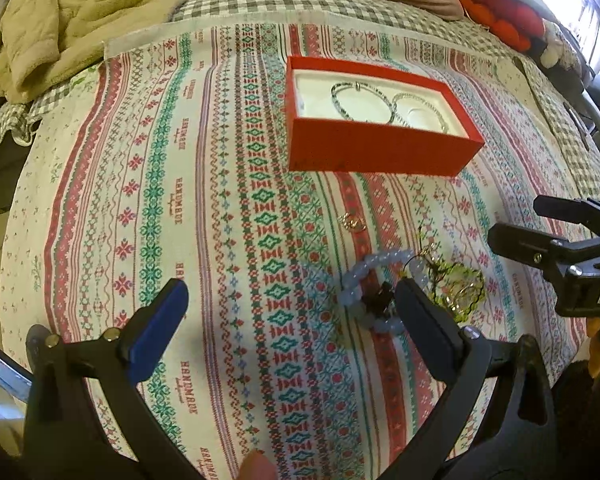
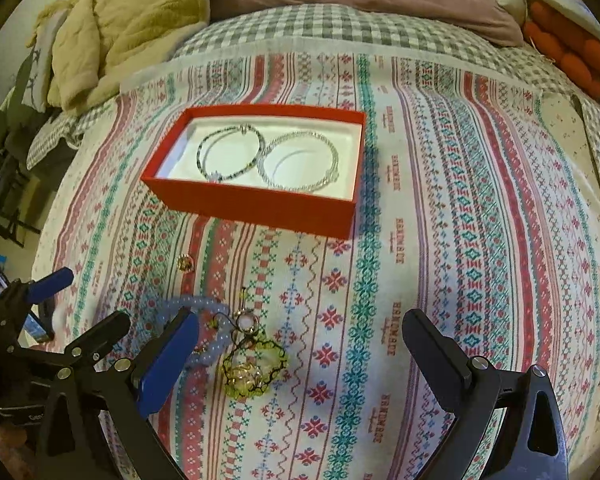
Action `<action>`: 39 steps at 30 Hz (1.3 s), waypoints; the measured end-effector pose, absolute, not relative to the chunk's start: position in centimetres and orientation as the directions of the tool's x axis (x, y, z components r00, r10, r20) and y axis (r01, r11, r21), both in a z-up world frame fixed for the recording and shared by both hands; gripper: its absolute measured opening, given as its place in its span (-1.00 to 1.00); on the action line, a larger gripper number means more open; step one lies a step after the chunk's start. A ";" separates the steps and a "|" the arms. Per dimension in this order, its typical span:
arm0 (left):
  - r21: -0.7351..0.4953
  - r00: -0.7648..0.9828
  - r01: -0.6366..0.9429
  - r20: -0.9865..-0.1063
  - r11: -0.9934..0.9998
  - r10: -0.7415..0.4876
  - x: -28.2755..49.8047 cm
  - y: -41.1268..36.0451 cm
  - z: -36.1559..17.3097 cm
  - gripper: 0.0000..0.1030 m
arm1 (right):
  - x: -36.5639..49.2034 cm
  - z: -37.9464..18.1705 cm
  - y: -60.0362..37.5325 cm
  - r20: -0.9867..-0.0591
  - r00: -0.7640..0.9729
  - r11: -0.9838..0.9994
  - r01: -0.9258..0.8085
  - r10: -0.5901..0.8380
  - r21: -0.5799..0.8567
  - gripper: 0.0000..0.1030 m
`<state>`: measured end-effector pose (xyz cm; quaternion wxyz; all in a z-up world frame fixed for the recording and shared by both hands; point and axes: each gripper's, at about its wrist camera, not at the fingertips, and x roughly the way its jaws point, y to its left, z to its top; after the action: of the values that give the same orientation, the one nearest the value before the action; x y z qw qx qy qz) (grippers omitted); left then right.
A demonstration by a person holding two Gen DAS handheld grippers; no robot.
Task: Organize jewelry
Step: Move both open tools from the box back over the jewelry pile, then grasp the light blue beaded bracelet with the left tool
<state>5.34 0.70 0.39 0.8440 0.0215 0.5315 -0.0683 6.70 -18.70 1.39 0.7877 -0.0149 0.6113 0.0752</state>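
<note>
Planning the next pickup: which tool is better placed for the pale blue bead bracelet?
Left, probably. The left tool is open, one finger beside the blue bead bracelet; the right tool sits nearer the green piece.

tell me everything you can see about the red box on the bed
The red box is an open, lidless rectangular box, cardboard by its look, with a white moulded insert. It sits flat on the patterned cloth, beyond both grippers, and neither touches it. Inside lie two bracelets side by side: a dark beaded bracelet and a clear beaded bracelet, apparently touching where they meet. Other jewelry lies on the cloth in front of it.
</note>
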 end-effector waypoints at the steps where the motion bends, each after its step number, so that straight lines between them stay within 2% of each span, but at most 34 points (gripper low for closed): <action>1: -0.034 0.423 0.141 -0.902 0.989 -0.091 5.3 0.7 0.3 0.99 | 6.6 1.3 -18.6 -0.967 0.237 0.988 -0.140 0.098 0.065 0.99; 10: -0.079 0.361 0.125 -0.925 0.989 -0.119 5.4 1.9 -1.2 0.99 | 6.6 0.7 -19.3 -0.972 0.221 0.991 -0.122 0.077 0.051 0.99; 17: -0.167 0.293 0.061 -0.939 0.984 -0.177 6.3 2.7 -2.0 0.98 | 6.8 0.1 -20.4 -0.979 0.182 0.994 -0.073 0.088 0.076 0.99; 19: -0.193 0.288 0.066 -0.936 0.979 -0.204 6.5 2.6 -2.0 0.88 | 6.8 -0.1 -20.4 -0.981 0.173 0.994 -0.073 0.092 0.081 0.99; 22: -0.219 0.276 0.081 -0.932 0.972 -0.233 6.9 1.9 -2.3 0.51 | 6.7 -0.1 -20.3 -0.981 0.172 0.994 -0.080 0.091 0.078 0.99; 24: -0.234 0.266 0.091 -0.931 0.968 -0.250 7.3 1.3 -2.6 0.15 | 6.6 -0.1 -20.4 -0.981 0.173 0.994 -0.073 0.090 0.079 0.99; 30: -0.240 0.258 0.124 -0.929 0.963 -0.265 8.6 -0.6 -3.1 -0.35 | 6.8 -0.2 -20.8 -0.981 0.170 0.995 -0.050 0.097 0.090 0.98; 36: -0.232 0.238 0.157 -0.934 0.960 -0.265 9.5 -2.5 -3.8 -0.44 | 6.6 -0.2 -20.6 -0.980 0.166 0.993 -0.059 0.106 0.098 0.98; 39: -0.191 0.242 0.179 -0.942 0.965 -0.231 9.3 -3.7 -4.1 -0.47 | 6.4 -0.3 -20.5 -0.981 0.159 0.993 -0.067 0.108 0.098 0.98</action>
<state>9.34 -3.69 -4.06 0.7876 -0.0217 0.6019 -0.1304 6.41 -20.46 -0.30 0.7611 0.0159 0.6459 0.0572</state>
